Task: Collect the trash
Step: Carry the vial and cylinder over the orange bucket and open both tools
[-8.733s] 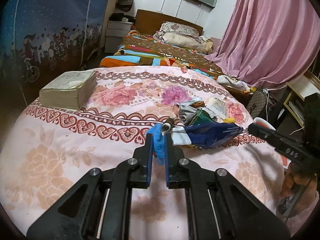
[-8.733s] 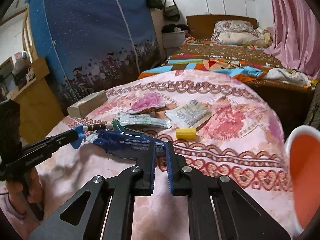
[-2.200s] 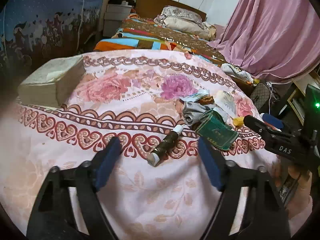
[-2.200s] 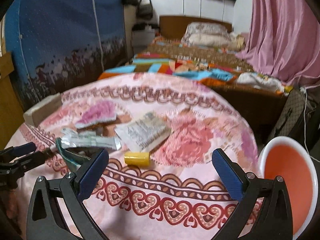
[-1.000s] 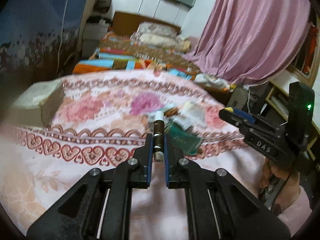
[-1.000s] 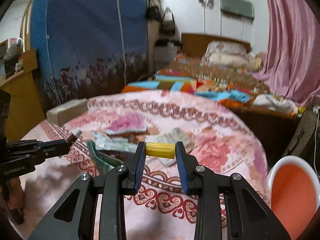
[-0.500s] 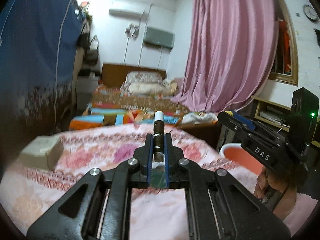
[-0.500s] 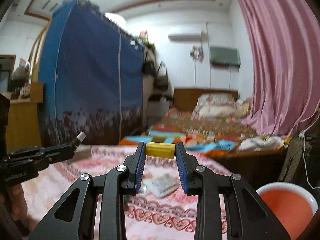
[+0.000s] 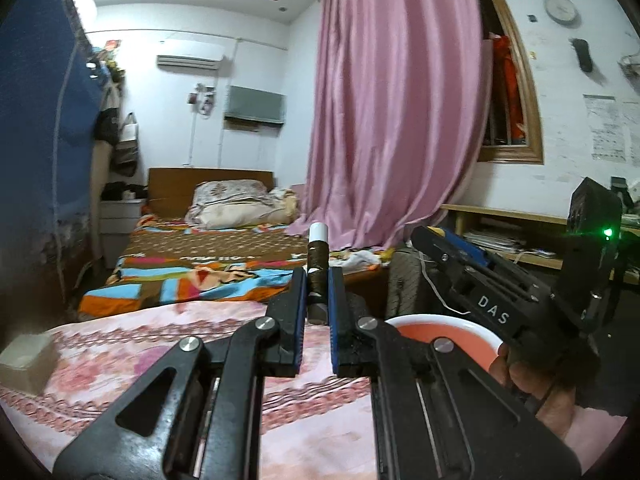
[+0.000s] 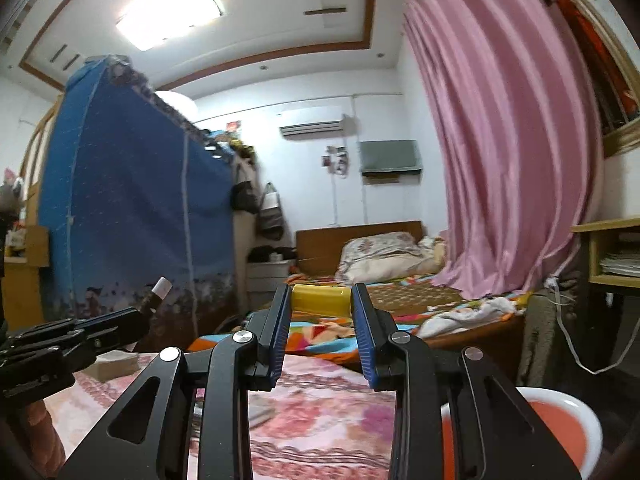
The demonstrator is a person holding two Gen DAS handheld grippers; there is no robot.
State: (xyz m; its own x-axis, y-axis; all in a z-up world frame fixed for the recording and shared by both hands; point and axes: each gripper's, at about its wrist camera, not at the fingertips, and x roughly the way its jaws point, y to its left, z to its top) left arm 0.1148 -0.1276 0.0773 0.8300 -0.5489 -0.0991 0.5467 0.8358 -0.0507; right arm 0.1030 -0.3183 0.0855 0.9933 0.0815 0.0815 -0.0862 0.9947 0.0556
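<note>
I've lifted both grippers off the bedspread (image 9: 120,364) since a second ago. The left gripper (image 9: 318,300) raised its dark tube (image 9: 318,276), the right gripper (image 10: 322,306) its yellow piece (image 10: 321,299), and both swung right, bringing the bin (image 10: 576,420) closer.

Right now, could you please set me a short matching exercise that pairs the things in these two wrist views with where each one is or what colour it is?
Column one:
1. dark tube with white cap
2. yellow cylinder
3. orange bin
4. curtain

Column two:
A. pink, hanging on the right of the room
B. clamped upright in the left gripper
C. low beside the floral-covered table, open top showing
D. held crosswise in the right gripper

Pairs: 1-B, 2-D, 3-C, 4-A
</note>
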